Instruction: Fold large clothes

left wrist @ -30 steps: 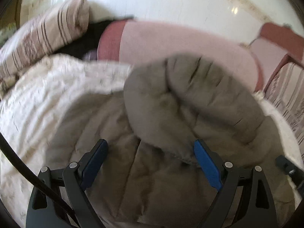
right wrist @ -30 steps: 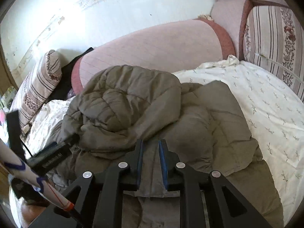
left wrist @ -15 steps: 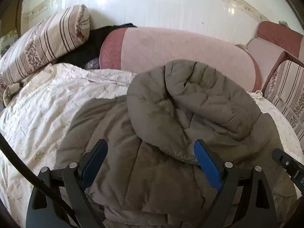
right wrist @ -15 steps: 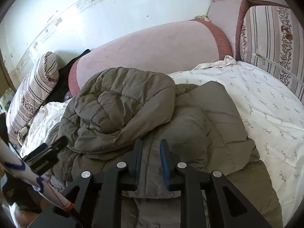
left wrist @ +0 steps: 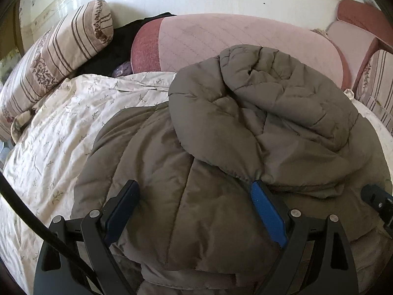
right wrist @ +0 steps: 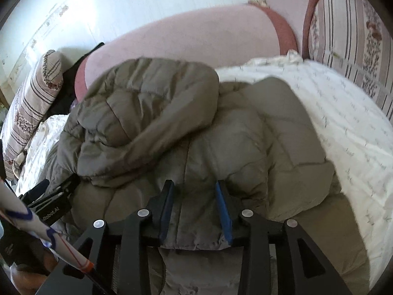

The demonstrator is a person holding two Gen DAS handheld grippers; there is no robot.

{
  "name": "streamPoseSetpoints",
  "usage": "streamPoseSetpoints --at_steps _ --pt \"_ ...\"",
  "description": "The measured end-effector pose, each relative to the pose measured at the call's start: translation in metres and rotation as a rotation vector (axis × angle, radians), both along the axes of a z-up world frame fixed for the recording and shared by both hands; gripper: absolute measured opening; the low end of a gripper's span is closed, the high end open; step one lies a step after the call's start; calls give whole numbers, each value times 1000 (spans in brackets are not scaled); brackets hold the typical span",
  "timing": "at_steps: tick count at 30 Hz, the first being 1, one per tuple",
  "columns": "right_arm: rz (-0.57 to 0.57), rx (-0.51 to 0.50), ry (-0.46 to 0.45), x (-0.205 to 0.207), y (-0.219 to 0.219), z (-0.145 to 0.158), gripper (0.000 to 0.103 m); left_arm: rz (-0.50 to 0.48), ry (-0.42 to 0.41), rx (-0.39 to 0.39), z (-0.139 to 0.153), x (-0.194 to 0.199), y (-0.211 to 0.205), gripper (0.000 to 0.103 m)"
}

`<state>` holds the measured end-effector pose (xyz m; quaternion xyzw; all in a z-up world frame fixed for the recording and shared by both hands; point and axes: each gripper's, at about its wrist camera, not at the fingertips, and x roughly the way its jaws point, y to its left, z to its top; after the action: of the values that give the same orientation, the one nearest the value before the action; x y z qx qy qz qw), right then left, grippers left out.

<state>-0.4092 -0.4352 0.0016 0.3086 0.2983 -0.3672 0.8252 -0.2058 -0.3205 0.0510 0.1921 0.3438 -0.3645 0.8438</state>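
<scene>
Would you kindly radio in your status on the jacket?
Left gripper open above jacket. Right gripper just opening, hem fabric between pads, grip released. Jacket bunched on bedsheet. Nothing obstructing.

Left wrist view: we look down along our fingers [left wrist: 267,213], close over the padded jacket [left wrist: 221,147], toward the pink bolster [left wrist: 245,36].
Right wrist view: close, same slant, from the right.
Shared: jacket [right wrist: 172,123], bolster [right wrist: 196,41], striped pillow [right wrist: 32,103].

Jacket [left wrist: 208,172] on bedsheet [left wrist: 61,135], bolster [left wrist: 233,39] behind, pillow [left wrist: 56,54] left
</scene>
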Motion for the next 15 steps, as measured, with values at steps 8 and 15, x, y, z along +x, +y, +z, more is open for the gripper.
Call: streamPoseSetpoints --at_steps 8,15 --pt "8 23 4 1 0 -3 42 -1 -3 20 -2 2 1 93" --pt "22 22 -11 1 2 0 49 7 15 4 1 5 4 93"
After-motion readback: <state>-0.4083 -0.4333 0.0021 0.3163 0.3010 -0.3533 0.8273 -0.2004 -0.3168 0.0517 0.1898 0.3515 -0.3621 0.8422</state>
